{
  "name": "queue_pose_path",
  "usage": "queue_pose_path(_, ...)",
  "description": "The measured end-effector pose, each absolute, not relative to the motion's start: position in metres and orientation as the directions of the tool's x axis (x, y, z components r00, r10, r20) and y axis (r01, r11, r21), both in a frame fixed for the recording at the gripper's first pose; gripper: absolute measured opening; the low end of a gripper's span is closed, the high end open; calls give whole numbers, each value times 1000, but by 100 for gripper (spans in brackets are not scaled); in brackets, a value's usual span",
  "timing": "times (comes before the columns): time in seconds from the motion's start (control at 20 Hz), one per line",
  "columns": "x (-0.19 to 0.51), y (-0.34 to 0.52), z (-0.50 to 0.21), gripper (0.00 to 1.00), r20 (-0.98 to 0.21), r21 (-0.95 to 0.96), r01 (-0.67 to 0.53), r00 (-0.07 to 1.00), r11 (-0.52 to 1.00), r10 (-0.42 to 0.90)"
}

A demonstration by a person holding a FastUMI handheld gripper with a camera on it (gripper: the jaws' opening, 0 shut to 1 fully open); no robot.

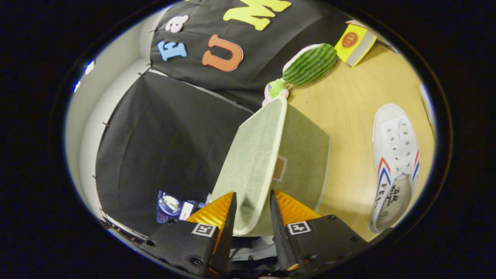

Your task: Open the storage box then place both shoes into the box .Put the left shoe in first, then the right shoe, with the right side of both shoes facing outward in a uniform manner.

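1. Fingers of our gripper (252, 209) stand a little apart with the raised lid (255, 162) of the storage box (306, 162) between them; whether both actually press on the lid we cannot tell, since its lower edge drops out of sight between the finger bases.
2. We see the lid edge-on, so its full outline is hard to make out, and it hides whatever lies inside the box. A small brown patch (279, 168) on the box is half covered by the lid.
3. One white shoe (395, 166) with red and blue stripes lies on the wooden table (360, 89) at 3 o'clock from the box, apart from it. Writing on its insole is too small for us to read, and its heel end is cut off.
4. Beyond the box at 12 o'clock lies a green striped plush toy (310, 64), its lower part hidden behind the lid's tip. A yellow book (354, 42) sits at 1 o'clock, near the toy.
5. The lid's long axis runs from the fingers towards 12 o'clock, leaning slightly right. The shoe's long axis runs almost parallel, toe pointing to 12 o'clock, opening facing up.
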State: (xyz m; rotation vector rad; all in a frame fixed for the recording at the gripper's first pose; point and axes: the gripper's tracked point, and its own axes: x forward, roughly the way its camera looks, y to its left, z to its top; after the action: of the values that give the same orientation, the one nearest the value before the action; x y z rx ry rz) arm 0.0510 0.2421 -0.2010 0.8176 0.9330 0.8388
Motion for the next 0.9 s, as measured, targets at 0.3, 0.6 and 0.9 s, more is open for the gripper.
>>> queue_pose_path(0.3,52,244,-196,6,-330,894,-182,350,409,877)
queue_pose_path(0.6,54,255,-160,5,-304,882,-227,395,412,867)
queue_pose_path(0.9,44,293,-99,5,-304,811,-372,391,452,868)
